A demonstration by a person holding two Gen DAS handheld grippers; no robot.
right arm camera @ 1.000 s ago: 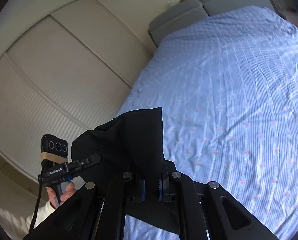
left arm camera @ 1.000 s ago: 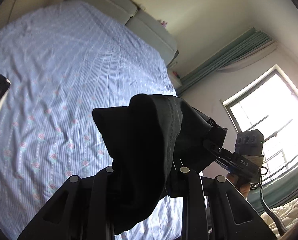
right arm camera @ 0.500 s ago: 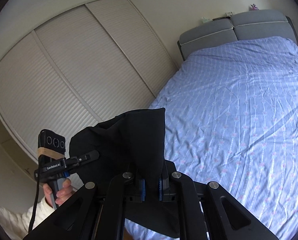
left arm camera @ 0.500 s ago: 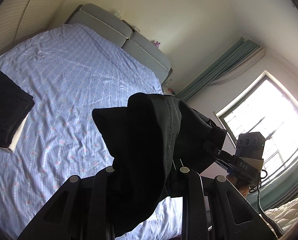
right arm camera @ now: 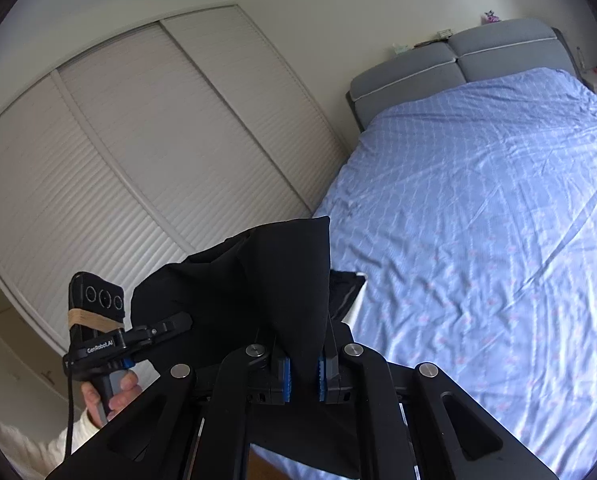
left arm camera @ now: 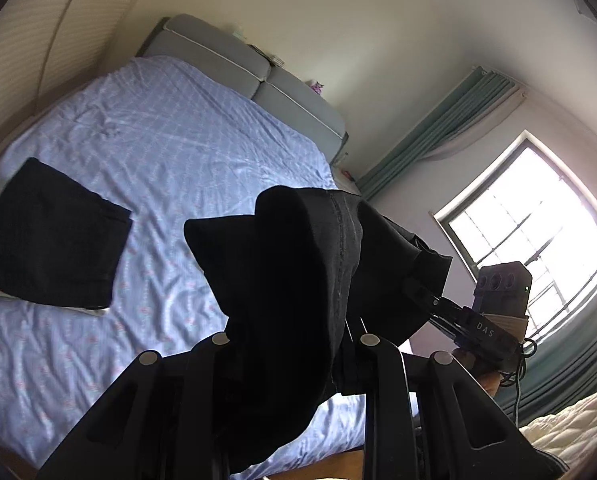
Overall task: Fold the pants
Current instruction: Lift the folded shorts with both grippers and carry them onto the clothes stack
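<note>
Both grippers, left gripper (left arm camera: pixel 298 344) and right gripper (right arm camera: pixel 303 372), have tilted upward over the last second, fingers clamped on the black pants (left arm camera: pixel 298 264) held above the bed (left arm camera: pixel 170 152), likely ready to lay flat.

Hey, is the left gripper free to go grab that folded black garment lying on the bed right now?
Probably not. The left gripper is already shut on the black pants, shared with the right gripper. The folded garment lies unobstructed on the bed, apart from both.
</note>
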